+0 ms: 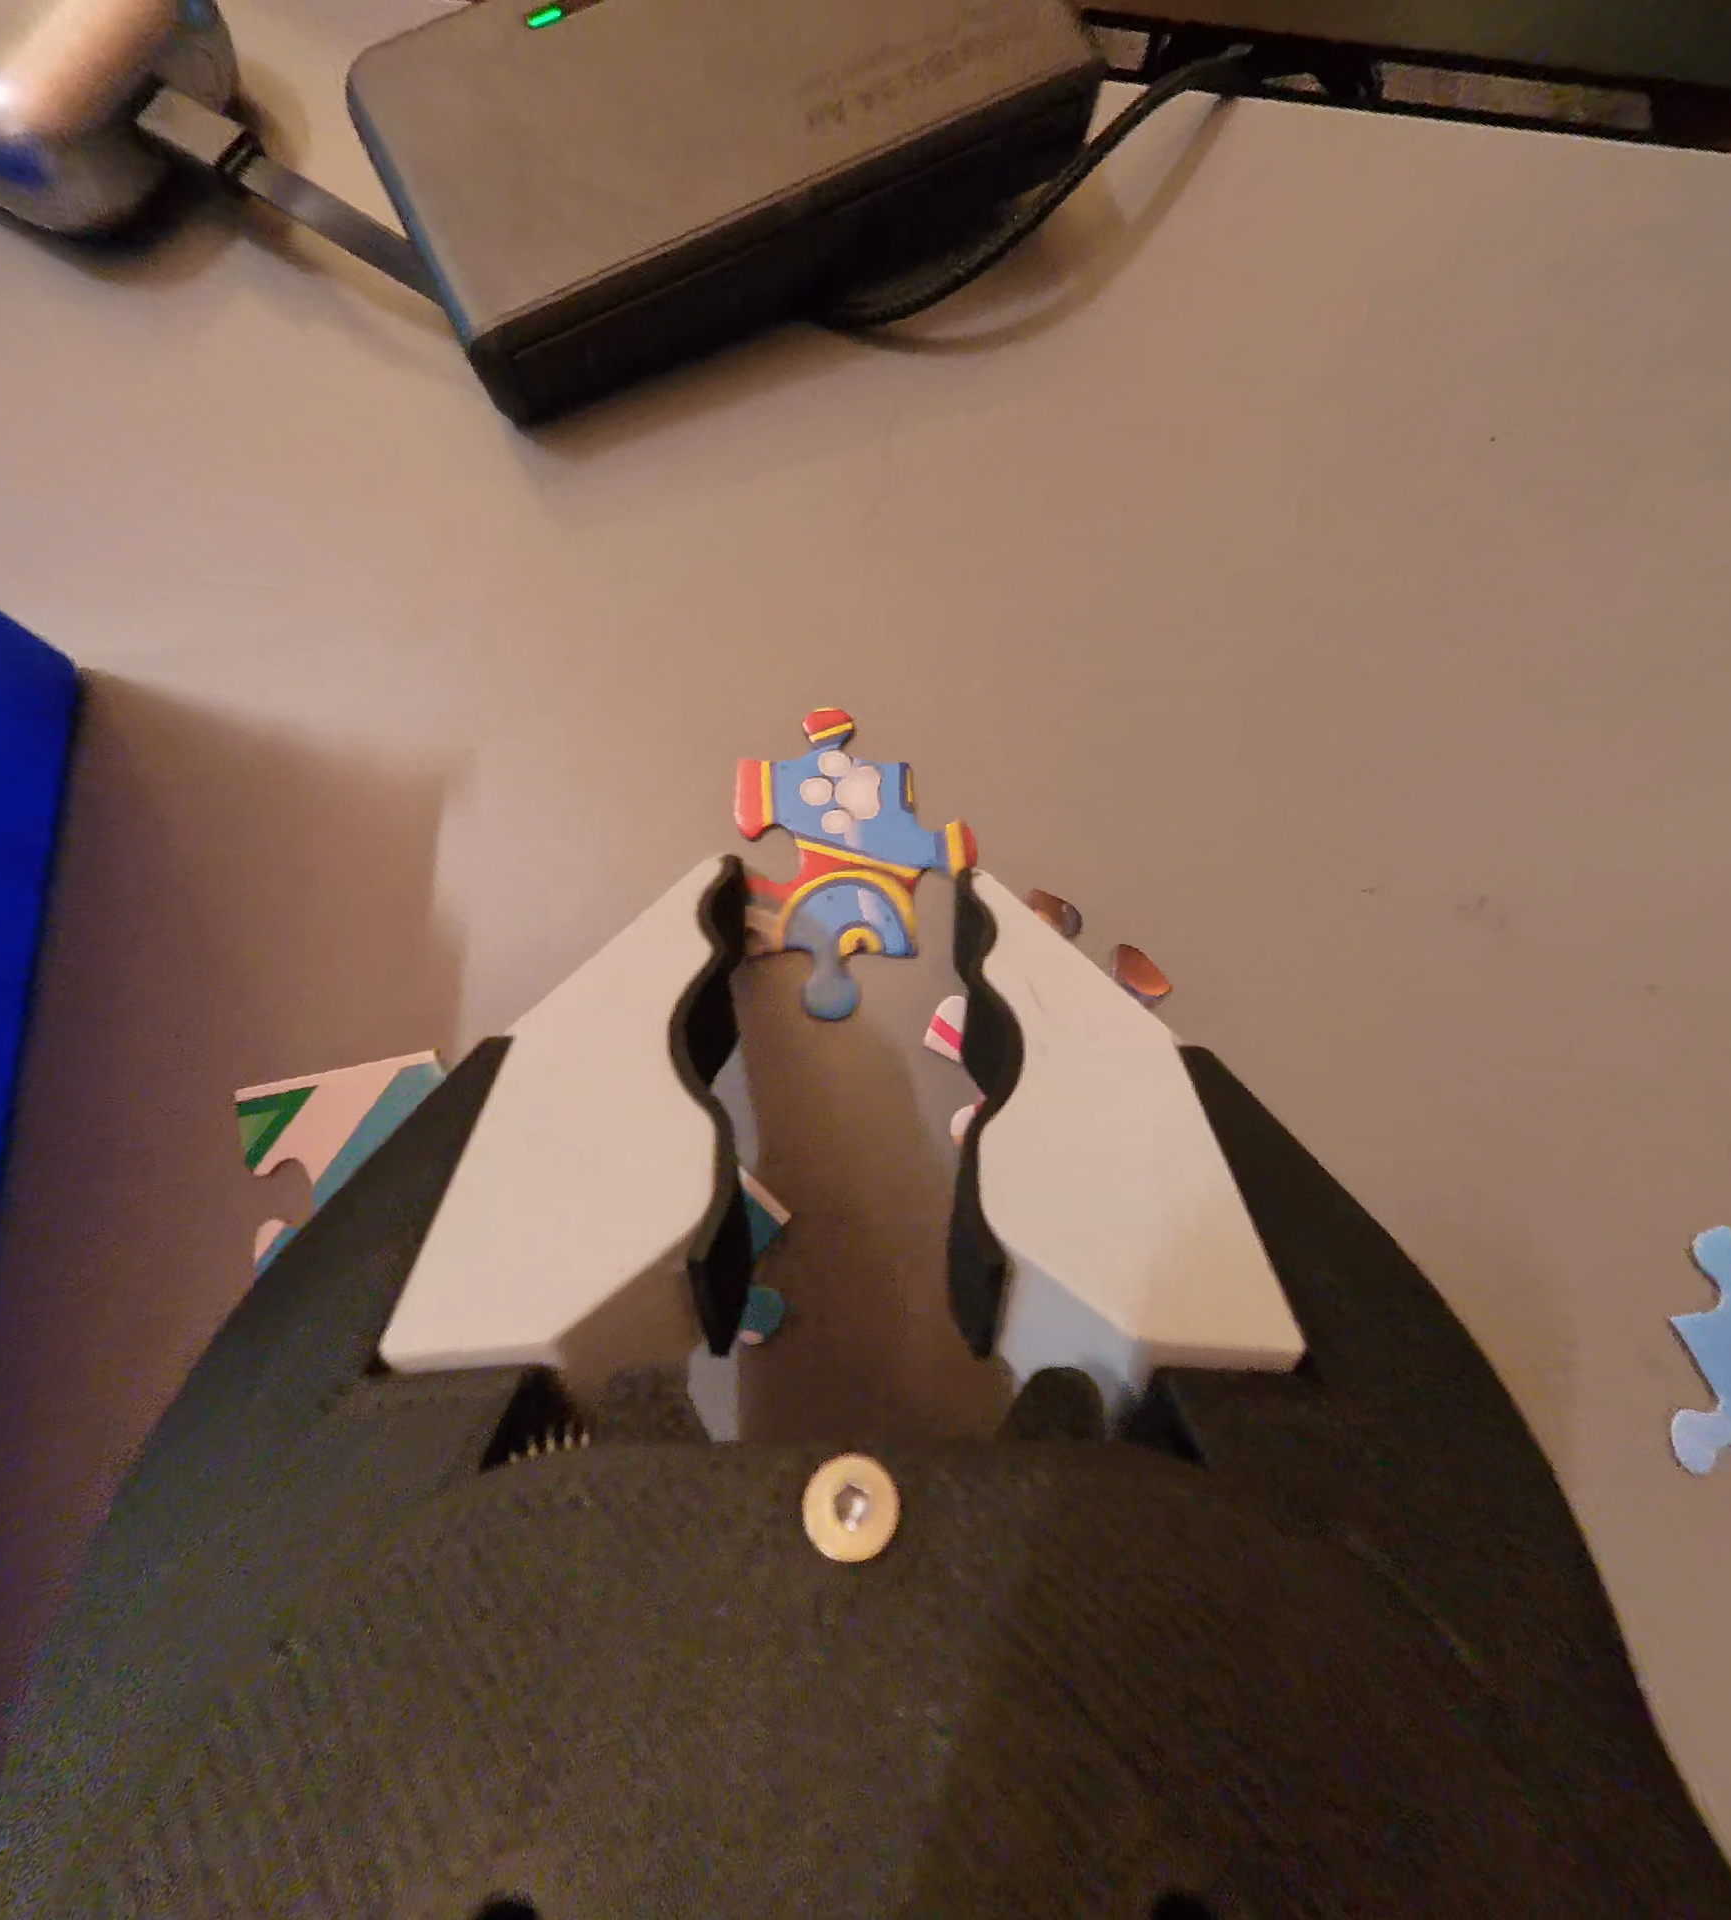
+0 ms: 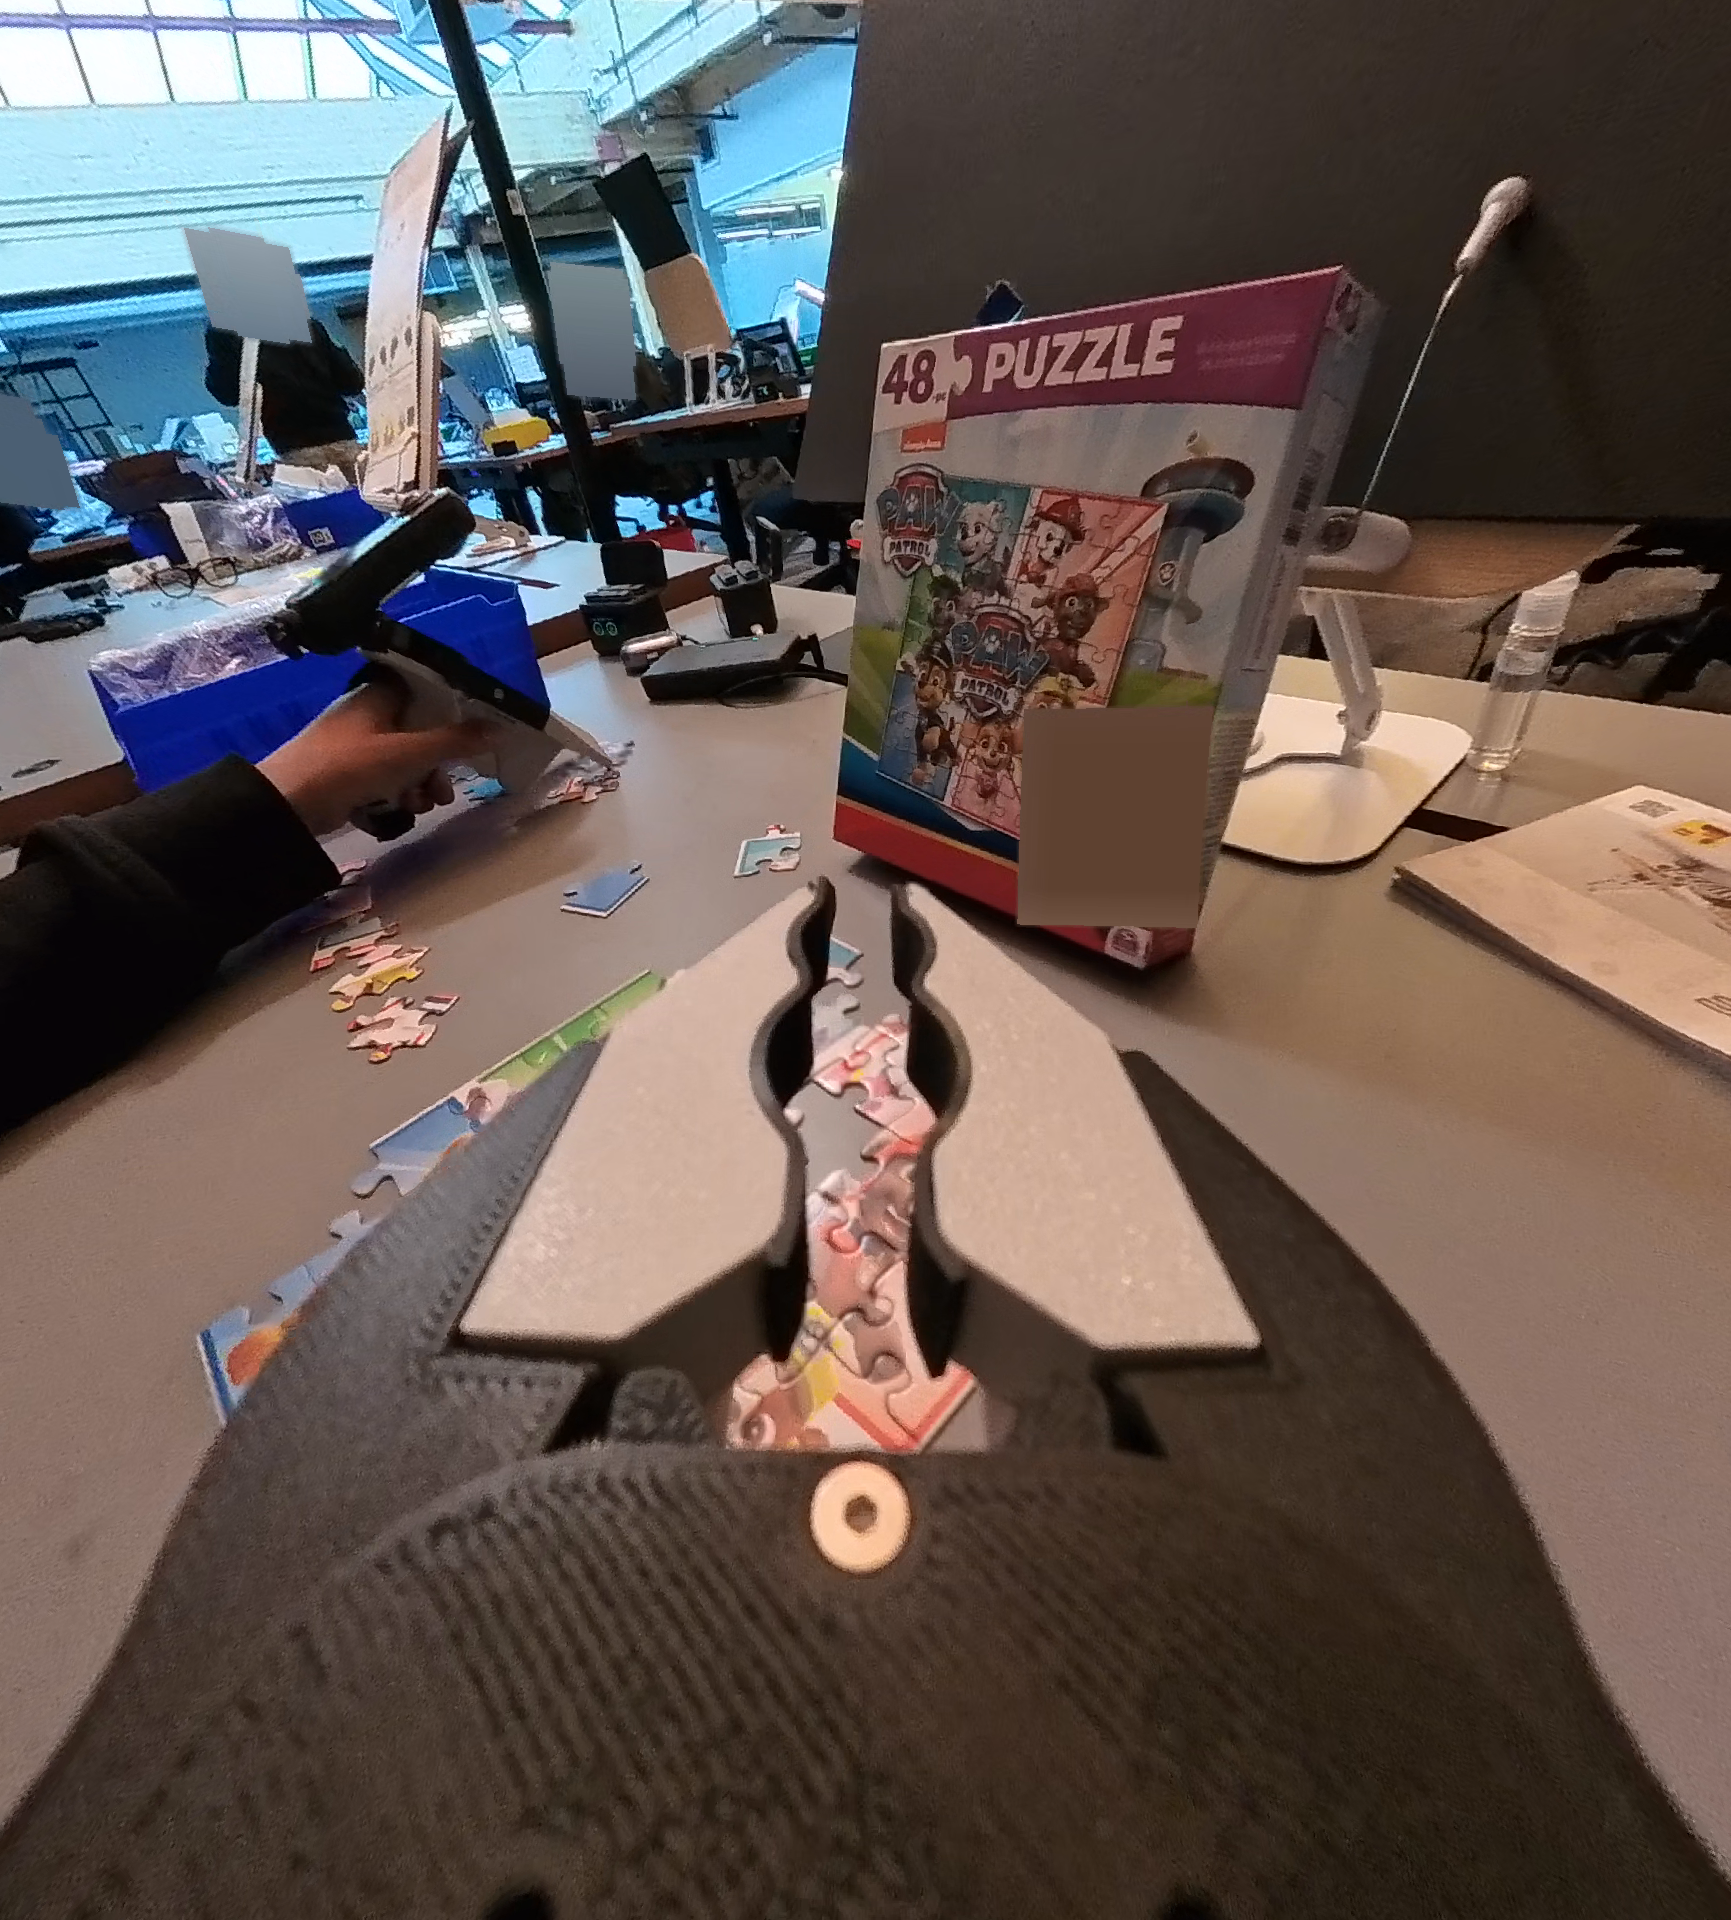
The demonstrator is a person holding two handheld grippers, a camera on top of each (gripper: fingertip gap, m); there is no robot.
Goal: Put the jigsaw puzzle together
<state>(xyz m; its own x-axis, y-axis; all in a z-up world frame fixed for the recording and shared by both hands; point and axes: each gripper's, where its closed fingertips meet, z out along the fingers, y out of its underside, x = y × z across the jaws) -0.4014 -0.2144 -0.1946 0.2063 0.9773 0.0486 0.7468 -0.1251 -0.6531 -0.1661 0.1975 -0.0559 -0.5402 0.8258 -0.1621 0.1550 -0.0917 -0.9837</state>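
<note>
Left tongs [image 1: 845,883], spread, straddle the near half of a red-and-blue cardboard puzzle piece [image 1: 845,831] lying flat on the grey desk [image 1: 1360,623]; right tongs [image 2: 861,914], narrowly parted, grip nothing.

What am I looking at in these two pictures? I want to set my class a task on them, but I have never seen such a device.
A person holds a hand-held two-finger tool in each hand; each carries a camera looking along its fingers. The left tool points down at a grey table. Its fingers stand apart around a red and blue puzzle piece that lies flat; it is not gripped. A black power brick lies beyond. The right tool hovers over a partly built puzzle, fingers nearly closed and empty. That view also shows a puzzle box standing upright, loose pieces, and the person's left hand with the other tool.
</note>
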